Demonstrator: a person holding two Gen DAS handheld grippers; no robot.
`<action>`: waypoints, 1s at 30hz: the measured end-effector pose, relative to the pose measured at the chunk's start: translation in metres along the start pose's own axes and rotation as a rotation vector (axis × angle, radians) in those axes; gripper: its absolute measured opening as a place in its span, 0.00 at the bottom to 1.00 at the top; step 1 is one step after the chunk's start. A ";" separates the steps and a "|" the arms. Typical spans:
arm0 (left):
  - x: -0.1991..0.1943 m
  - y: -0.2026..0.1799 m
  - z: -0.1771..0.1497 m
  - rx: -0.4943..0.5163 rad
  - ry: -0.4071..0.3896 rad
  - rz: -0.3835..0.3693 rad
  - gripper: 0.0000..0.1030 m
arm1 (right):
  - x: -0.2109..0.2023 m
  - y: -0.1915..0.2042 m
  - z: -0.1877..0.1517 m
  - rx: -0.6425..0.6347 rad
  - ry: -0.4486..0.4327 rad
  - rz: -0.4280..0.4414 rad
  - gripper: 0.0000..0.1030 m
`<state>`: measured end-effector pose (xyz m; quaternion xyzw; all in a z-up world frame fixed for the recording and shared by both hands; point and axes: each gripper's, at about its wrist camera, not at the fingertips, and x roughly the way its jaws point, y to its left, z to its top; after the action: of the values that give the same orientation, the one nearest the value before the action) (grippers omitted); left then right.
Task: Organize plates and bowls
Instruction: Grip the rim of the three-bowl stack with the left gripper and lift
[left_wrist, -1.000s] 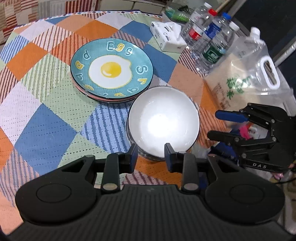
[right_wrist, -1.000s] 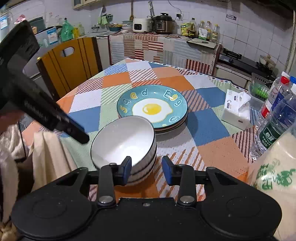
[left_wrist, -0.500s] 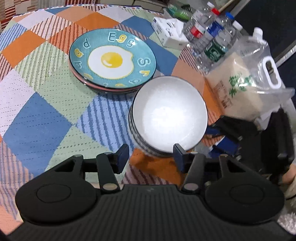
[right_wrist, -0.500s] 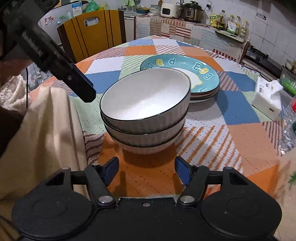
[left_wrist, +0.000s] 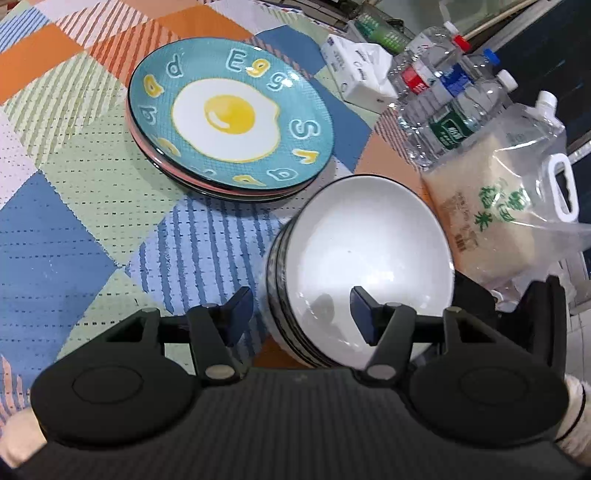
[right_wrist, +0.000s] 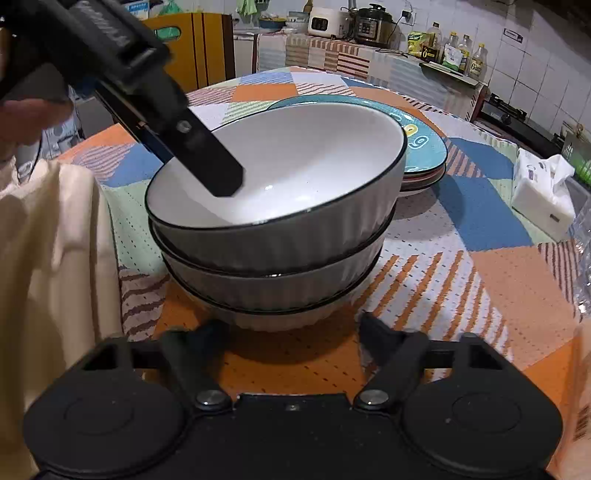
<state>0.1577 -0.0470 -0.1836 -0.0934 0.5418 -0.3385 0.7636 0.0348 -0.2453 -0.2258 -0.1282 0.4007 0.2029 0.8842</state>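
Three white ribbed bowls with dark rims (right_wrist: 280, 221) stand nested on the patchwork tablecloth (left_wrist: 74, 229). Behind them is a stack of plates (left_wrist: 229, 122), the top one teal with a fried-egg picture. My left gripper (left_wrist: 301, 310) straddles the near rim of the bowl stack (left_wrist: 362, 251). One finger (right_wrist: 207, 162) hangs inside the top bowl and the other stays outside. Its jaws are opening and the pads do not press the rim. My right gripper (right_wrist: 293, 326) sits low at the foot of the stack, its jaws opening wide with only the tablecloth between them.
A tissue pack (left_wrist: 354, 77), several water bottles (left_wrist: 450, 110) and a bag of rice (left_wrist: 498, 214) crowd the table's right side. A cream cloth (right_wrist: 48, 258) hangs at the left edge. A wooden chair (right_wrist: 199, 48) and a kitchen counter stand beyond the table.
Both grippers have come down close to the bowl stack and their jaws have spread wider. The left gripper's finger now dips into the top bowl.
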 end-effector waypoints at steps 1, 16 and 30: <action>0.002 0.001 0.000 -0.002 0.001 -0.004 0.55 | 0.002 0.000 -0.001 0.006 -0.011 -0.002 0.91; 0.019 0.005 -0.009 -0.022 -0.040 0.000 0.42 | 0.014 0.005 0.007 0.013 -0.097 0.055 0.95; 0.021 0.003 -0.008 -0.014 -0.021 0.003 0.43 | 0.017 -0.001 0.005 0.042 -0.111 0.079 0.95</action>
<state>0.1554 -0.0559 -0.2046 -0.1013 0.5362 -0.3326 0.7692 0.0487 -0.2398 -0.2357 -0.0820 0.3599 0.2361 0.8989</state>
